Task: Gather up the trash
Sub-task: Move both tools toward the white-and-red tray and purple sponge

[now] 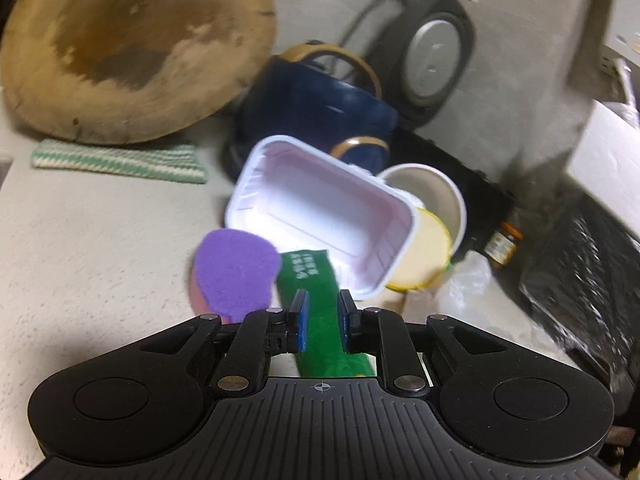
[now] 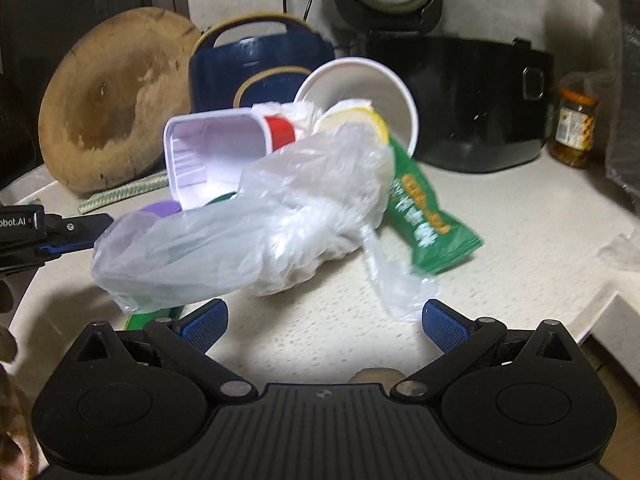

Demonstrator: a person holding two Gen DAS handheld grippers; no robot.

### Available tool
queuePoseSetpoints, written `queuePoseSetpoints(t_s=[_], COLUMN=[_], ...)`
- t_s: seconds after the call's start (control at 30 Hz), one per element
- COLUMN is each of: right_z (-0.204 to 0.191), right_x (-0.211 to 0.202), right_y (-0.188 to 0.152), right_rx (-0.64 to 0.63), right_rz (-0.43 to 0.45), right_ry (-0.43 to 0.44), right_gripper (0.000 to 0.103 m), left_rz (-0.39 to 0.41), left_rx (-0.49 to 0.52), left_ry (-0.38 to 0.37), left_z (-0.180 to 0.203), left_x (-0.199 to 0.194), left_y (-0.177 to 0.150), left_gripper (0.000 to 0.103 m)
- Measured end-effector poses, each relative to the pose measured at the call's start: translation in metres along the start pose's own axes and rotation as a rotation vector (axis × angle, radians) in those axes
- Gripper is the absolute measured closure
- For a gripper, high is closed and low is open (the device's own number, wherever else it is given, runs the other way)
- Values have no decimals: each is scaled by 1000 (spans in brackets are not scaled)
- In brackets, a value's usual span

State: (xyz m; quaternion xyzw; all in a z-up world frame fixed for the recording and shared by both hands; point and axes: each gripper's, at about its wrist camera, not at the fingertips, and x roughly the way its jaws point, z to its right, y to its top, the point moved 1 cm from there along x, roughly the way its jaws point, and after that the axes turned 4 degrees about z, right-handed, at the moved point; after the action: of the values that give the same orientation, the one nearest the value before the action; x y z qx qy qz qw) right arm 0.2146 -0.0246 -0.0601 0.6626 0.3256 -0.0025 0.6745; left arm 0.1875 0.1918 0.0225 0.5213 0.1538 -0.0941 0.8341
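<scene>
The pale speckled surface (image 2: 500, 216) carries everything. At its back a round wooden board (image 1: 132, 48) leans upright, with a striped green-and-white cloth (image 1: 120, 160) lying at its foot. To the right of the board stands a dark blue bag (image 2: 260, 64), then a black rice cooker (image 2: 472, 96) with its lid raised, and a glass jar (image 2: 574, 128) beside the cooker.

The trash sits in a loose pile in front of the bag. A crumpled clear plastic bag (image 2: 256, 232) is the biggest piece and sprawls across the front of the pile. Behind it a white paper cup (image 2: 360, 92) lies tipped on its side, mouth toward the cameras, touching a white rectangular tray (image 1: 324, 216) that is also tilted. A green wrapper (image 2: 428, 216) sticks out from under the cup. A purple sponge (image 1: 236, 276) lies just beside the tray.

The left gripper (image 1: 323, 320) is clenched on a second green wrapper (image 1: 316, 312), whose far end reaches under the tray. The right gripper (image 2: 325, 326) is released, its fingers spread wide, with the plastic bag just ahead of them and a trailing flap hanging near the right finger.
</scene>
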Motion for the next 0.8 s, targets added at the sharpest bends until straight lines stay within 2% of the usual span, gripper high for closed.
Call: queuePoseSetpoints(t_s=[0.07, 0.2, 0.23, 0.3, 0.4, 0.57, 0.63, 0.7, 0.73, 0.8], right_z=[-2, -1, 0, 0, -1, -11, -21, -26, -32, -49], right_x=[2, 8, 7, 8, 9, 16, 20, 18, 14, -1], right_y=[-2, -6, -7, -7, -8, -5, -4, 3, 5, 13], right_rx=[6, 44, 48, 46, 22, -100, -210, -214, -230, -268], right_rz=[-13, -87, -83, -88, -96, -177, -224, -278, -269, -230], right_ry=[14, 70, 74, 76, 80, 43, 42, 56, 68, 112], right_gripper=[0, 0, 0, 0, 0, 0, 0, 4, 13, 14], left_rz=[54, 118, 139, 176, 187, 128, 147, 187, 208, 230], left_rx=[-10, -123, -161, -196, -190, -180, -164, -137, -131, -149], left_ry=[25, 208, 212, 163, 96, 120, 97, 86, 101, 144], left_z=[-4, -22, -28, -33, -32, -31, -30, -28, -28, -31], left_x=[-5, -10, -11, -14, -16, -8, -11, -16, -19, -24], left_y=[2, 10, 10, 9, 9, 11, 11, 11, 11, 11], left_gripper=[85, 85, 85, 85, 85, 85, 85, 85, 85, 85])
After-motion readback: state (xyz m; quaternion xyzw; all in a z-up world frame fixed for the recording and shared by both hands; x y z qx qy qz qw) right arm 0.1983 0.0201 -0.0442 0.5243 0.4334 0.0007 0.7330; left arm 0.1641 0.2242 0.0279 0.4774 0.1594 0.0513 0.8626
